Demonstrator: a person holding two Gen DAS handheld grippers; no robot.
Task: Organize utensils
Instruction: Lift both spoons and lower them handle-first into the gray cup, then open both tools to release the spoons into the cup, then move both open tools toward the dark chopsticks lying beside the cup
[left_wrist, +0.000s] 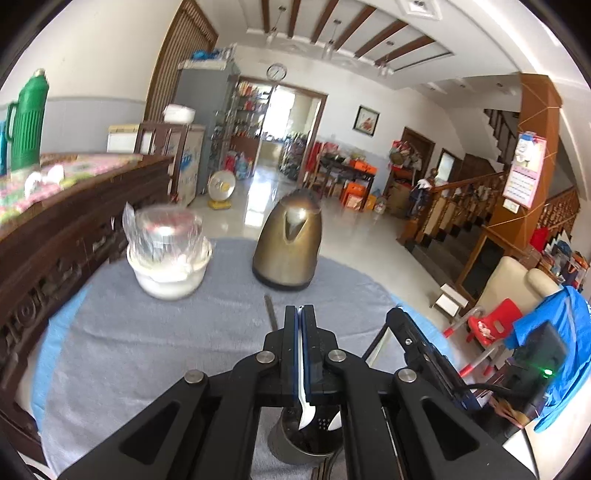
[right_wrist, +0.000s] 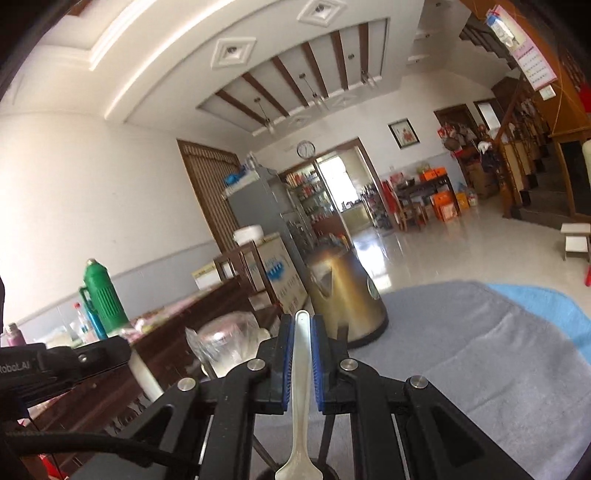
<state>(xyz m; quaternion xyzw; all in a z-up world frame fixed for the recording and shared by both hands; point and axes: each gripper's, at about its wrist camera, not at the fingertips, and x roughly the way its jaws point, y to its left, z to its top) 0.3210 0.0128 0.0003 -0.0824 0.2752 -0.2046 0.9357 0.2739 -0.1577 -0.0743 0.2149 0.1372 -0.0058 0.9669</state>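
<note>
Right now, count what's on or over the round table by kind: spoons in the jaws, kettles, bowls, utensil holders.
Silver metal spoons, one clamped in each pair of jaws: 2
Gold metal kettle: 1
White round bowl: 1
Grey metal cylindrical utensil holder: 1
Total: 5

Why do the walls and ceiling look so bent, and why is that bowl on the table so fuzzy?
Left wrist view: the fisheye lens bows straight lines; the wrapped bowl is smeared by motion blur, while the left gripper stays sharp; window glare streaks the floor. Right wrist view: the ceiling curves the same way, the kettle is slightly soft, and the spoon is crisp.
</note>
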